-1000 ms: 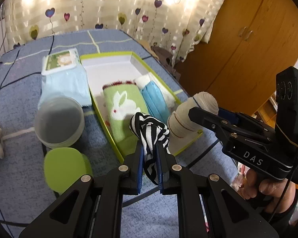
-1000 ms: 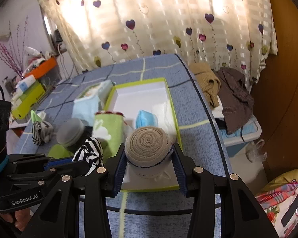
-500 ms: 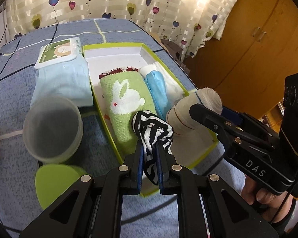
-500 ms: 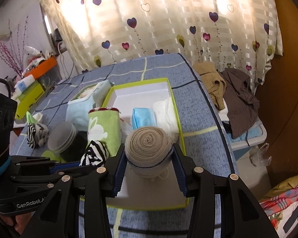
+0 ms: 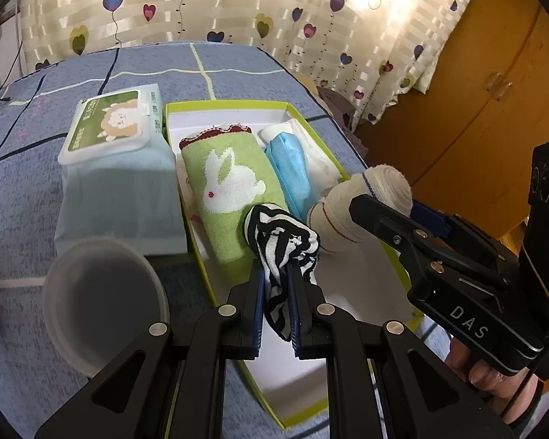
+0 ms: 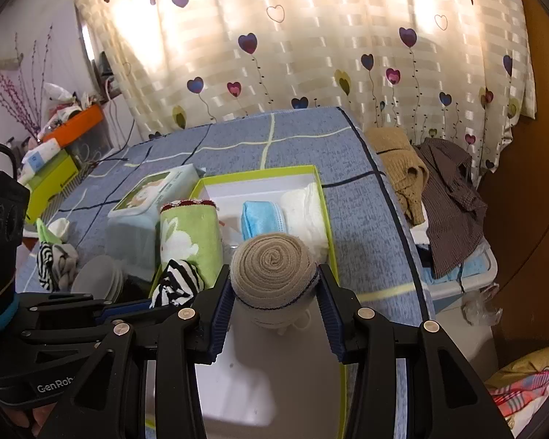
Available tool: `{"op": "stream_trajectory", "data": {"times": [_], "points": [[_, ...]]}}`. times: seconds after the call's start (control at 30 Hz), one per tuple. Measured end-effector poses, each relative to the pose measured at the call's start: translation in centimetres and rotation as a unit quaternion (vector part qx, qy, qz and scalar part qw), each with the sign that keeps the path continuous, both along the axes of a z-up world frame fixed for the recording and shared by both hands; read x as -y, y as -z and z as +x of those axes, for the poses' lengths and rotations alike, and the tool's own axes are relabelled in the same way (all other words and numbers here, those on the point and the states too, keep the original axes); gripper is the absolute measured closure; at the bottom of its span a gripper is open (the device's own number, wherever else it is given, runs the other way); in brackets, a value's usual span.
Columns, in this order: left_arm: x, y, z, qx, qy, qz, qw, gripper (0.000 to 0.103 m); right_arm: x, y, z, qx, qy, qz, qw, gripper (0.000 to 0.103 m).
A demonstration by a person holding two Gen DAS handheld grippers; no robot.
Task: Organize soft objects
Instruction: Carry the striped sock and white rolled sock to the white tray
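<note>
My left gripper (image 5: pixel 276 285) is shut on a black-and-white striped sock (image 5: pixel 280 234) and holds it above the near part of a green-rimmed white box (image 5: pixel 375 285). My right gripper (image 6: pixel 274 289) is shut on a rolled beige sock (image 6: pixel 272 267), also over the box (image 6: pixel 324 205). The beige roll shows in the left wrist view (image 5: pixel 362 201) just right of the striped sock. In the box lie a green rabbit towel (image 5: pixel 230 183), a blue face mask (image 5: pixel 291 168) and a white cloth (image 5: pixel 322 161).
A wet-wipe pack (image 5: pixel 117 168) lies left of the box on the blue bedspread (image 5: pixel 18 190). A grey round lid (image 5: pixel 102 289) sits near left. Another striped sock pile (image 6: pixel 53 263) lies far left. Clothes (image 6: pixel 432 183) hang off the bed's right edge.
Both grippers have moved forward over the box with their socks still held. The box and towel now lie closer below them.
</note>
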State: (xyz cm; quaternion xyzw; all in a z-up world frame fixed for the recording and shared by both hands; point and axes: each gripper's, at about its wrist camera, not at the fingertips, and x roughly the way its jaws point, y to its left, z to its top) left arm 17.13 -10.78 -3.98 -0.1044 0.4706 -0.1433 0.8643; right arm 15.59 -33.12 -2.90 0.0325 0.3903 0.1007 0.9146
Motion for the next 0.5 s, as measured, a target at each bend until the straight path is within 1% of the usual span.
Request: {"op": "stream_trajectory", "data": {"times": [0.17,0.27,0.5], "points": [[0.2,0.0,0.9,0.005,-0.007,0.005,1.0,0.091,0.1,0.1,1.1,-0.002,-0.004,0.001,1.0,0.06],[0.3,-0.2,0.6,0.004,-0.002,0.004,1.0,0.091,-0.2,-0.1,1.2,-0.006,-0.007,-0.005,1.0,0.06],[0.9,-0.7,-0.6,0.004,0.019,0.002,0.9998,0.091,-0.7,-0.8,-0.4,-0.033,-0.007,-0.049,0.998,0.06]]}}
